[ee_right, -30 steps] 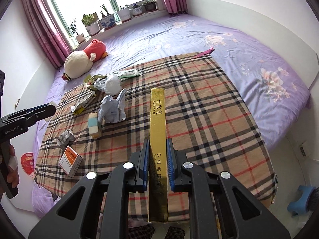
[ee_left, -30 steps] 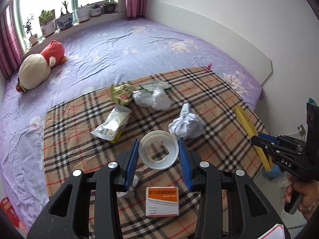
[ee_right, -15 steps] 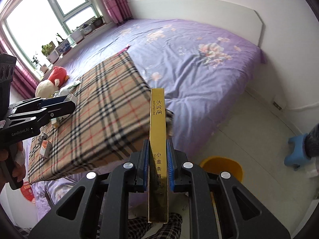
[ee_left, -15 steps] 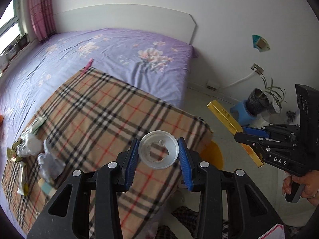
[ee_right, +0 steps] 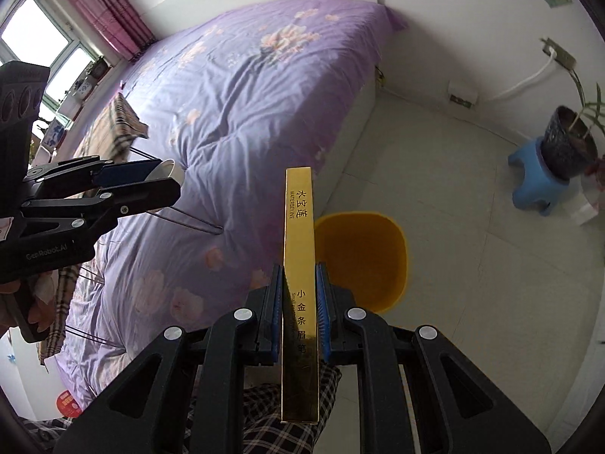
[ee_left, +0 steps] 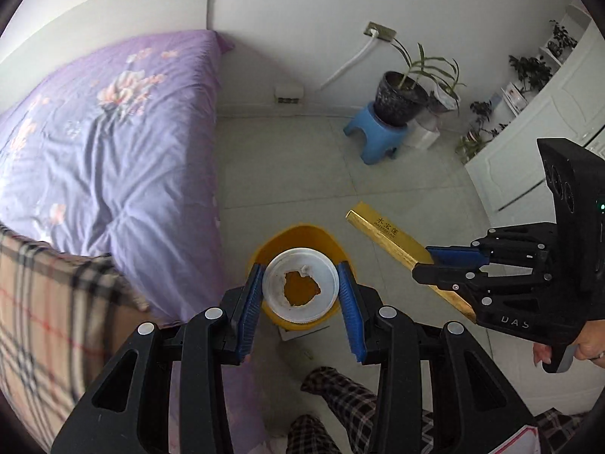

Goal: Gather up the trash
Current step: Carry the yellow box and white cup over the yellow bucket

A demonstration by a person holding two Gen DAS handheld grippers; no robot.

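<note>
While both loads hang over round yellow plastic bin on floor: left tongs pinching white plastic cup dead above opening, right tongs clamped on long gold cardboard box. Tip: drop cup first, tilt box end-down so it clears rim.

Left tongs clamp a torn white cup above the yellow bin.

Purple bed, tiled floor, white walls
</note>
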